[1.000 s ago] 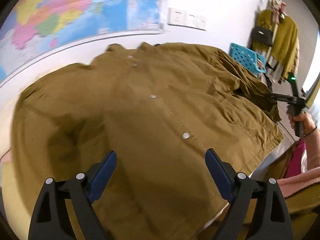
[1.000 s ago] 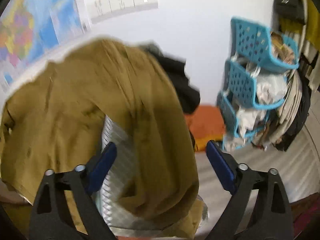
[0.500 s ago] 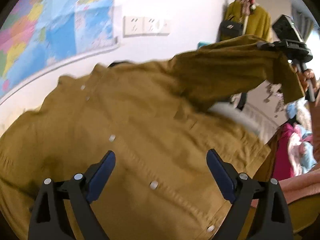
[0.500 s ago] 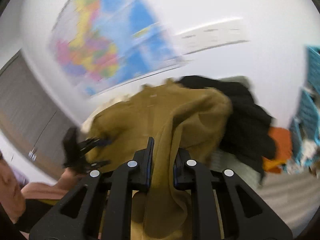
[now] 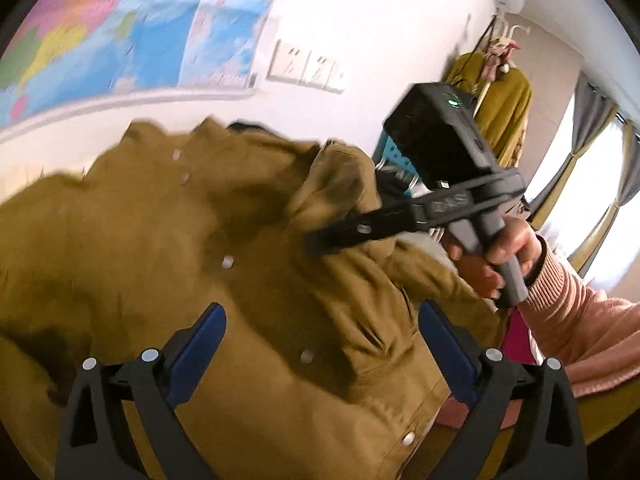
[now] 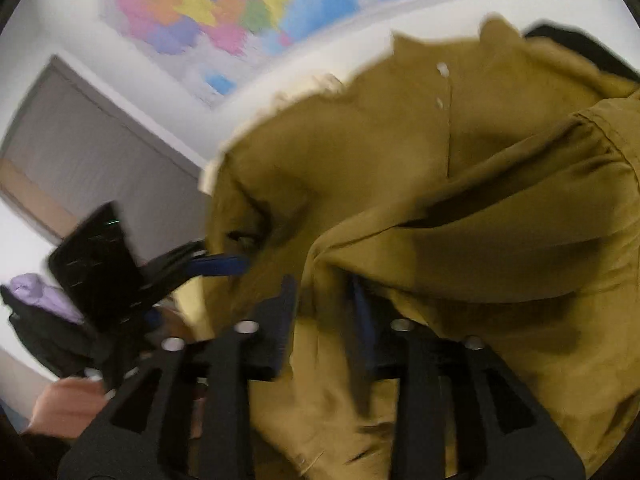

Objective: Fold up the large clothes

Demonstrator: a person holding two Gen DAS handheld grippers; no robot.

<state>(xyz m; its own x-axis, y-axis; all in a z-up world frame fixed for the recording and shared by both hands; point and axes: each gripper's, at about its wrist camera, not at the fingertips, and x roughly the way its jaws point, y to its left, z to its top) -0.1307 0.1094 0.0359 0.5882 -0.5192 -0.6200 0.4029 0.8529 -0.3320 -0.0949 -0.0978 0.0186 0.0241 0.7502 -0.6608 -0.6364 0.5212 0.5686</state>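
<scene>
A large olive-brown button shirt (image 5: pixel 168 248) lies spread on the table, buttons up. My left gripper (image 5: pixel 322 330) is open and empty, hovering over the shirt's lower front. My right gripper (image 5: pixel 316 242) comes in from the right and is shut on the shirt's right sleeve (image 5: pixel 336 184), which is folded over the body. In the right wrist view the sleeve cloth (image 6: pixel 480 248) runs between the fingers of my right gripper (image 6: pixel 324 304). The left gripper (image 6: pixel 224 266) shows there at the left, over the shirt.
A world map (image 5: pixel 100 32) and wall sockets (image 5: pixel 306 66) are on the wall behind the table. A coat rack with a yellow garment (image 5: pixel 504 108) and a blue basket (image 5: pixel 384 152) stand at the right. A dark garment (image 6: pixel 580 48) lies beyond the shirt's collar.
My right gripper shut on the right sleeve, lifted it and carried it left over the shirt's body. My left gripper stayed open over the shirt's front.
</scene>
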